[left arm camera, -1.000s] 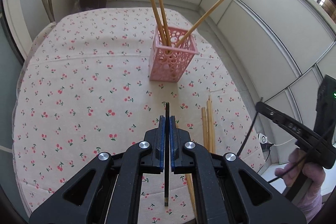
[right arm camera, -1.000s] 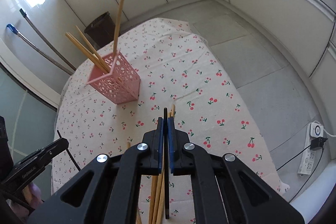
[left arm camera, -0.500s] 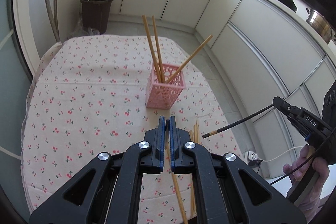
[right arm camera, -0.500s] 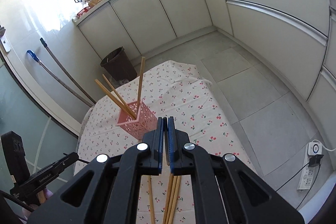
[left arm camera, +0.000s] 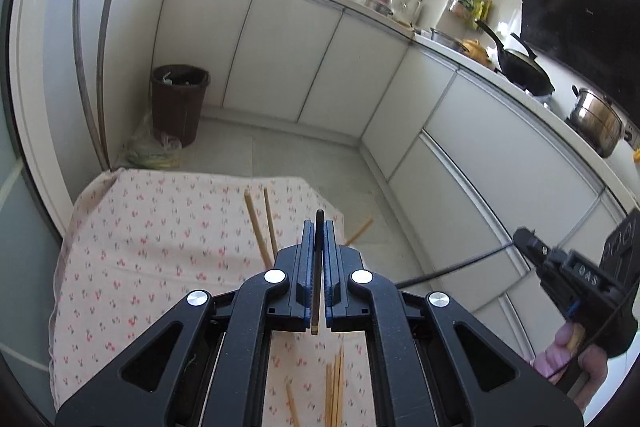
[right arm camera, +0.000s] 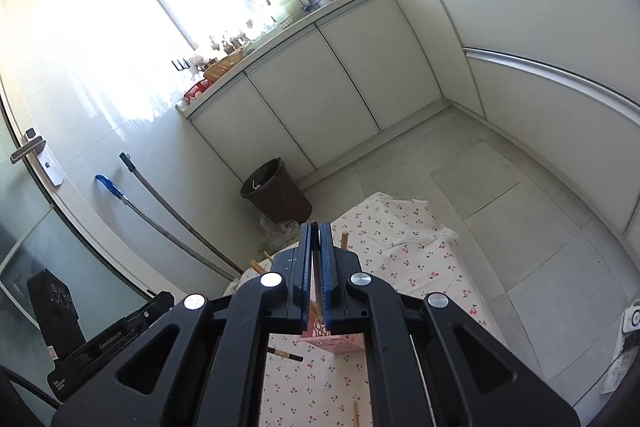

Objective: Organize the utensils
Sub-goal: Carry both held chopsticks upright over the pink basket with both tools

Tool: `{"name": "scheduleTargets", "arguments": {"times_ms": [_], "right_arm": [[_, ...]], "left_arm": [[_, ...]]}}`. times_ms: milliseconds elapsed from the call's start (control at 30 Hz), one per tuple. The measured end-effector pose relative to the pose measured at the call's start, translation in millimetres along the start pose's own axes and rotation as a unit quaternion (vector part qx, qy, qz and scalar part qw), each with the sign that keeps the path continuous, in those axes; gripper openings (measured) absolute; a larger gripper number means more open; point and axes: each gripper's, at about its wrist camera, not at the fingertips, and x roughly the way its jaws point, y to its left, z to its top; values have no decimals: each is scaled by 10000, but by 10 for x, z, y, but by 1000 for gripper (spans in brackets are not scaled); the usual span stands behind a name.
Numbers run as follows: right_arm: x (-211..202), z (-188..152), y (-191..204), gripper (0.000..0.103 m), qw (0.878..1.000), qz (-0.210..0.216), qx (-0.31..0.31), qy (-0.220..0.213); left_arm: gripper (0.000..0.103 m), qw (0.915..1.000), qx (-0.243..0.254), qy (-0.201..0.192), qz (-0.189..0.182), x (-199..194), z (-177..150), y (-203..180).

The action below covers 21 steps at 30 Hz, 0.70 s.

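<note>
My left gripper (left arm camera: 318, 229) is shut on a black chopstick (left arm camera: 318, 267) that stands between its pads, raised above the table. The pink holder is hidden behind it; three wooden chopsticks (left arm camera: 258, 227) stick up from there. Loose wooden chopsticks (left arm camera: 334, 387) lie on the cherry-print cloth (left arm camera: 160, 247) below. My right gripper (right arm camera: 315, 231) is shut on another black chopstick (right arm camera: 316, 275); that gripper shows at the right of the left wrist view (left arm camera: 560, 267) with its chopstick pointing left. The pink holder (right arm camera: 332, 341) shows under the right gripper.
A brown bin (left arm camera: 178, 103) stands on the floor beyond the table. White cabinets (left arm camera: 280, 59) run along the back and right. Two mop handles (left arm camera: 92, 67) lean at the left wall. A power strip (right arm camera: 630, 323) lies on the floor at right.
Both grippers have risen and tilted up, so the table and holder dropped low in both views. Each still holds its black chopstick.
</note>
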Motion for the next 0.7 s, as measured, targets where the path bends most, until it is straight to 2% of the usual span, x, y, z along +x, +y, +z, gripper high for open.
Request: {"name": "scheduleTargets", "arguments": {"times_ms": [267,400,500,600,700], "right_arm": [[198,21,-64,5,9999,-25,111,109],[263,20,-45,5,9998,-21,141,122],[292,11,0,5,9999,-41,92,108],[325,-19,13,5,9999,-62,99,102],[415,-31,25,5,9998,-101,161,103]], "left_arm": [[4,9988,-13,-120,479,436,144,53],[6,9975,-196,389,557,753,47,214],[17,9971,-488,227,547,614,-21,357],[20,9958,-713,-43,566,343,-60,457],[24,9941,-984,-103,440,159,-119,553]]}}
